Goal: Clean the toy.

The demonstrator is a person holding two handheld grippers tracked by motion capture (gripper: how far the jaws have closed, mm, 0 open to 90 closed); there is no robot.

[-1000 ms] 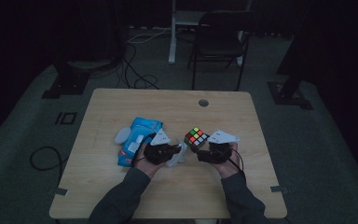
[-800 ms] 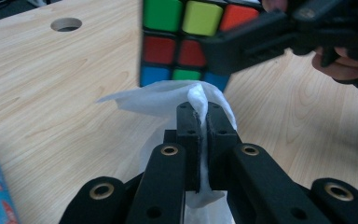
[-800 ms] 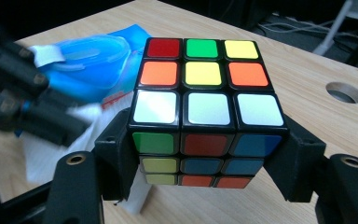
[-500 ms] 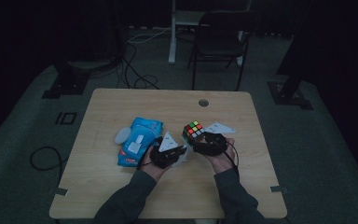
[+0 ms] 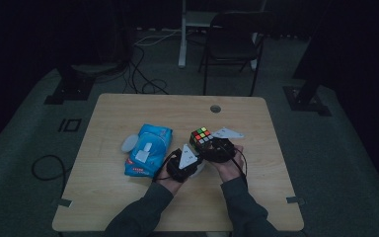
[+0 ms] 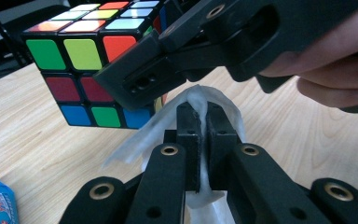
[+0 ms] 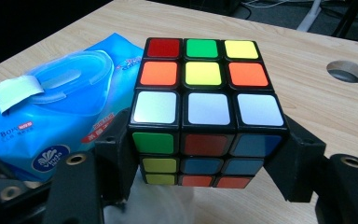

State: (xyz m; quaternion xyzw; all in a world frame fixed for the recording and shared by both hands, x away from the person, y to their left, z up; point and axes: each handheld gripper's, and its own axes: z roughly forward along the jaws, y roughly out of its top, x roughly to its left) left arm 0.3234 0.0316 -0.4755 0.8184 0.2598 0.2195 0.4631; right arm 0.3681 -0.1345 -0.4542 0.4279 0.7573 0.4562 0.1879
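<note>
From the high view the person has the left gripper (image 5: pixel 183 163) and right gripper (image 5: pixel 216 148) side by side over the pale wood counter (image 5: pixel 128 207), with the puzzle cube (image 5: pixel 201 137) lifted just right of the crinkly blue wipes pack (image 5: pixel 148 149) — looks like the wiping step is about to start. In the left gripper view its fingers (image 6: pixel 189 123) are pinched tight on a thin, soft white wipe (image 6: pixel 200 95) just below the cube's glossy stickered face (image 6: pixel 81 53). In the right gripper view the fingers (image 7: pixel 116 140) clamp the hard, square-edged cube (image 7: pixel 200 109) by its sides — next I'd guess the wipe has to be pressed flat on a face and rubbed gently.
</note>
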